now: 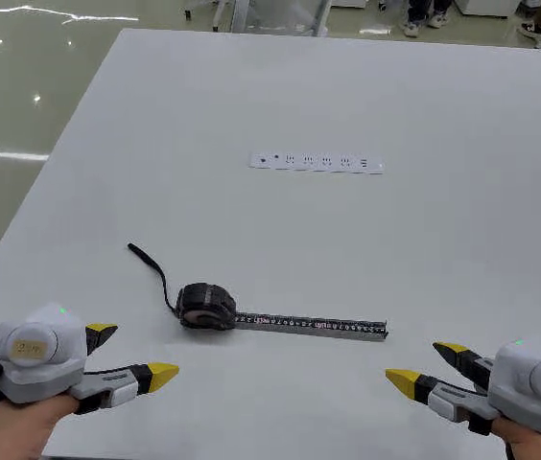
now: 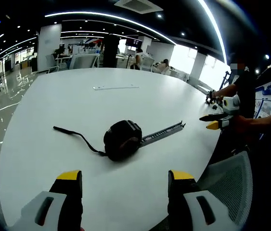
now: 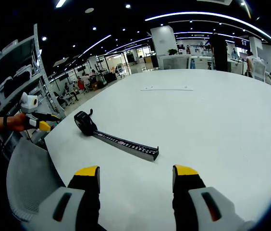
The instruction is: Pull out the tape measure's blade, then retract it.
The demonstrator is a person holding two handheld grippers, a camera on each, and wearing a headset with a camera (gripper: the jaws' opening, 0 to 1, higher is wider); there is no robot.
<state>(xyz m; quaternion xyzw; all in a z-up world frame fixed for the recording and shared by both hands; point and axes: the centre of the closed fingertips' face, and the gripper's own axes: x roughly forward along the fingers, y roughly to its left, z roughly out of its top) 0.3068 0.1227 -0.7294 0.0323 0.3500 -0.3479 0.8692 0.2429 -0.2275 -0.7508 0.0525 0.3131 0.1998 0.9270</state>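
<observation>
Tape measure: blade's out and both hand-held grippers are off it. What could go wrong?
The blade lies extended, untouched by the open left hand-held gripper or right hand-held gripper; if released uncontrolled it may whip back and shift the case. The strap trails loose from the case and could snag a jaw on approach.

White table (image 1: 443, 115); tape measure (image 1: 205, 307), power strip (image 1: 317, 162)

No wording can be read. Printed graduations run along the tape measure's extended blade (image 1: 311, 326), ahead and to the right of the left gripper (image 1: 136, 351), too small to make out. A round yellowish sticker (image 1: 28, 349) on that gripper's body is blurred.
</observation>
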